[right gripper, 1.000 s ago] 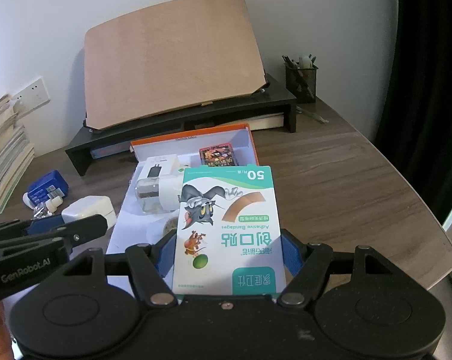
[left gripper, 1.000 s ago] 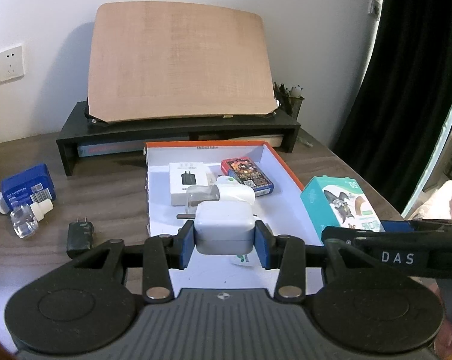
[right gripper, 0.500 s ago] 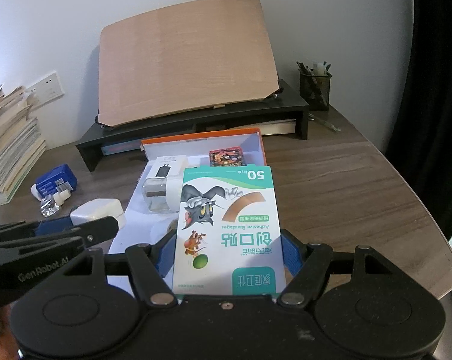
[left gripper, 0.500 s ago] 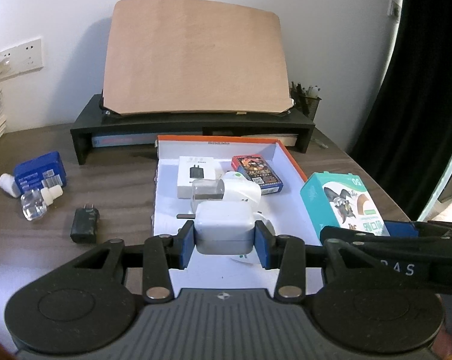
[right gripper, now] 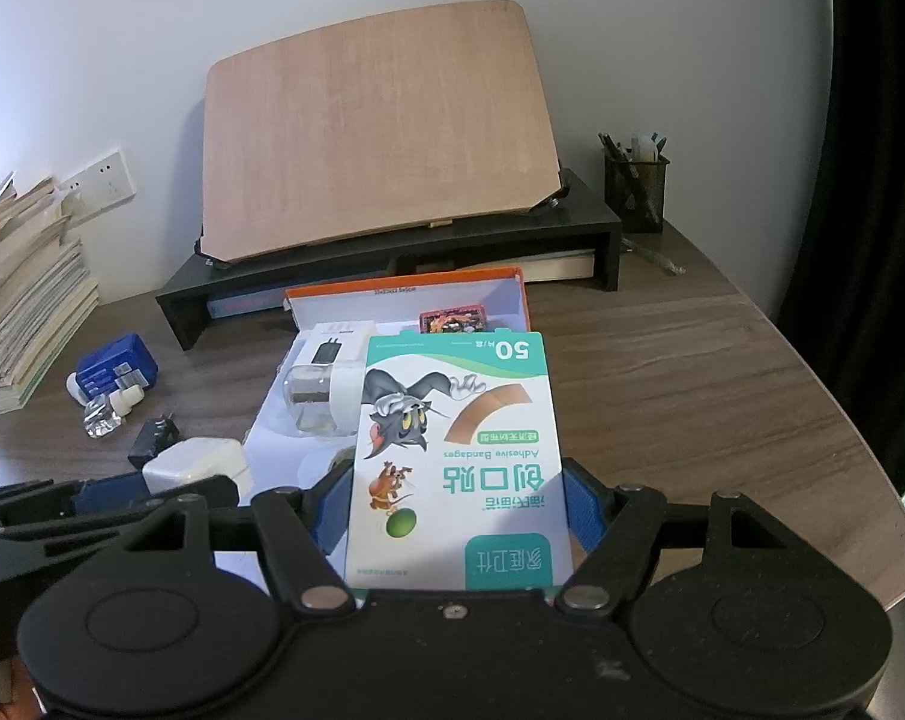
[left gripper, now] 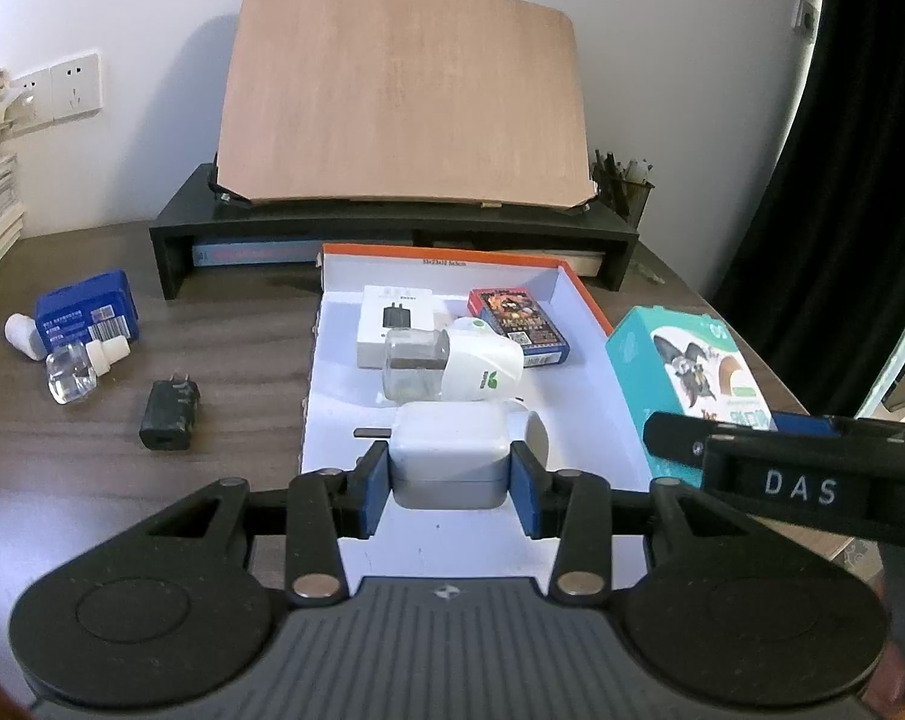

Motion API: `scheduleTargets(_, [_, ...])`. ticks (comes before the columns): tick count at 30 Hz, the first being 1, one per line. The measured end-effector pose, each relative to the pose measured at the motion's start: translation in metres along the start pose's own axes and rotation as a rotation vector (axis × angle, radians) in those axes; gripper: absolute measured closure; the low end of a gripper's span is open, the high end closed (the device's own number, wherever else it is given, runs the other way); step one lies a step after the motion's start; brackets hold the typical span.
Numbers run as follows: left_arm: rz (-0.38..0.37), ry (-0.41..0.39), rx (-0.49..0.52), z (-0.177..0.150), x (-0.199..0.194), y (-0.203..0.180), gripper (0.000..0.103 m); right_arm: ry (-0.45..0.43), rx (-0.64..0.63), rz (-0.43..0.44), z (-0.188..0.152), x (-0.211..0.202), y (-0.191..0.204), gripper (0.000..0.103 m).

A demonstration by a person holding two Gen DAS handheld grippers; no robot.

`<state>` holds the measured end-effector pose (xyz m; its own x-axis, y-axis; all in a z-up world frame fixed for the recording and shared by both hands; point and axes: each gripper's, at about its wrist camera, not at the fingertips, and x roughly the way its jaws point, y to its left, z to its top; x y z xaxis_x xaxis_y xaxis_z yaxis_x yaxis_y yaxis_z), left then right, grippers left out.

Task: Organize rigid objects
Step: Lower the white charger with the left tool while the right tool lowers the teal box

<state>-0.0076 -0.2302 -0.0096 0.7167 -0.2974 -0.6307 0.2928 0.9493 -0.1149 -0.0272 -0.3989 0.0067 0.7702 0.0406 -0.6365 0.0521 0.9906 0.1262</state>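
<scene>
Wood-grain brown table (right gripper: 680,372) carries everything you are working over. Take the white tray with the orange rim (left gripper: 584,300) as your landmark; it lies in front of the black monitor stand (left gripper: 392,228), which bears a tilted plywood board (left gripper: 404,96).

Your right gripper (right gripper: 458,516) is clamped on a teal-and-white adhesive bandage box (right gripper: 458,438). Its blue pads (right gripper: 584,510) press on the box's two long edges near its lower end, and most of the box juts forward past the fingertips, above the near part of the tray. The box is flat and rectangular, printed with a cartoon cat and mouse, a tan bandage strip and the number 50; from the left wrist view it (left gripper: 686,378) hangs just beyond the tray's right rim.

Your left gripper (left gripper: 449,474) is closed on a white power adapter (left gripper: 449,456), one blue pad (left gripper: 374,492) on each flank, above the tray's near end. The adapter is a rounded white block with a grey underside.

Inside the tray lie a white charger box (left gripper: 392,324), a white bottle with a clear cap (left gripper: 452,366) and a red card pack (left gripper: 518,324).

Left of the tray, on the table, lie a blue box (left gripper: 86,312), a small clear bottle (left gripper: 74,372) and a black plug (left gripper: 170,414).
</scene>
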Motion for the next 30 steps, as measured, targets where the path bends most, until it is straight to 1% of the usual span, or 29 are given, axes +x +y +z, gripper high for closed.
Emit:
scheduleTargets(10, [0.007,0.011,-0.024,0.0003,0.0037,0.0021,0.061,0.0,-0.01,0.001,-0.0013,0.0002,-0.0007,0.019])
scheduleTargets(16, [0.013,0.0,-0.027,0.002,0.0046,0.0021,0.061,0.001,-0.01,0.007,-0.003,0.0001,0.0001,0.019])
scheduleTargets(30, [0.037,0.012,-0.059,0.0006,0.0101,0.0085,0.061,0.033,-0.025,0.026,-0.0056,0.0095,0.0082,0.019])
